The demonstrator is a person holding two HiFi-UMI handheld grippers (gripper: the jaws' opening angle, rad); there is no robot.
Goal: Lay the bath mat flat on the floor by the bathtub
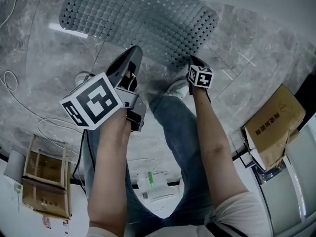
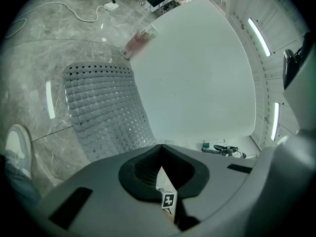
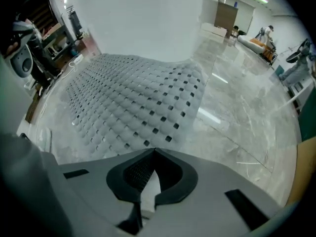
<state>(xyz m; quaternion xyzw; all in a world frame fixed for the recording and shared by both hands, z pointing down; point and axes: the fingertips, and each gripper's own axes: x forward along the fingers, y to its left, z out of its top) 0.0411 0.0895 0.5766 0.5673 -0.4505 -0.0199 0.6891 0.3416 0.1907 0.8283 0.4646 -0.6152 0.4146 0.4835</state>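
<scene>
The grey perforated bath mat (image 1: 143,19) is spread on the marble floor beside the white bathtub (image 2: 197,73). In the right gripper view the mat (image 3: 128,98) rises in a slight hump at its far edge against the tub (image 3: 143,19). My left gripper (image 1: 134,51) hovers over the mat's near edge, jaws shut with nothing between them; from its own view (image 2: 160,146) the mat (image 2: 103,107) lies ahead to the left. My right gripper (image 1: 192,59) is low at the mat's near right corner, also shut and empty (image 3: 154,150).
A pink bottle (image 2: 136,41) lies on the floor by the tub at the mat's far end. A cardboard box (image 1: 274,122) stands at the right and a wooden stool (image 1: 47,177) at the lower left. White cables (image 1: 15,83) trail over the floor. The person's shoe (image 1: 177,88) sits just short of the mat.
</scene>
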